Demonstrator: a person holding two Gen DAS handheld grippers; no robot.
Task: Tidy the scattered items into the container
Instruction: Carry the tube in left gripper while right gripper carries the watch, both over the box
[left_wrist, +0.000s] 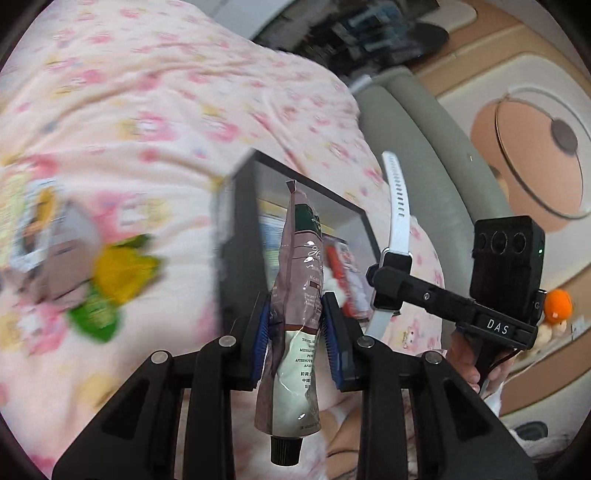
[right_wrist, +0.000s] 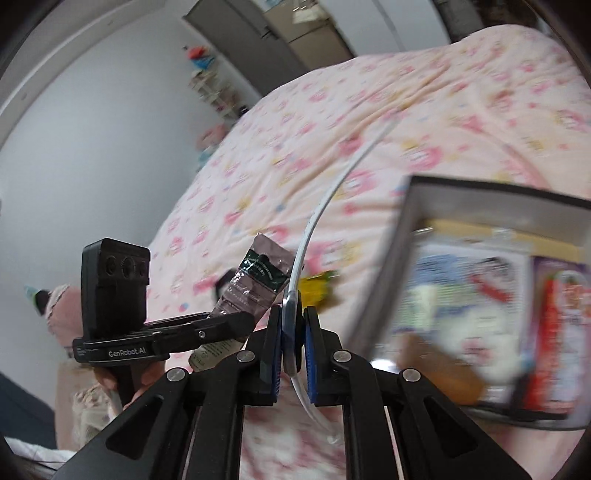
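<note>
My left gripper (left_wrist: 295, 325) is shut on a crumpled mauve hand-cream tube (left_wrist: 295, 288), cap towards me, held above the pink bed. Behind it stands a dark-rimmed container (left_wrist: 236, 221) holding several packets. My right gripper (right_wrist: 293, 332) is shut on a smartwatch with a white strap (right_wrist: 321, 206), held edge-on. The container (right_wrist: 406, 221) lies to its right with colourful packets (right_wrist: 461, 314) inside. In the left wrist view the right gripper (left_wrist: 384, 280) holds the watch (left_wrist: 399, 206) beside the container. In the right wrist view the tube (right_wrist: 255, 284) shows in the left gripper (right_wrist: 221, 325).
A pink floral bedspread (left_wrist: 147, 110) covers the bed. Blurred yellow-green wrappers (left_wrist: 110, 280) and a grey packet (left_wrist: 62, 254) lie on it at left. A grey padded bed edge (left_wrist: 424, 129) runs at right. A wall and shelves (right_wrist: 214, 85) stand beyond the bed.
</note>
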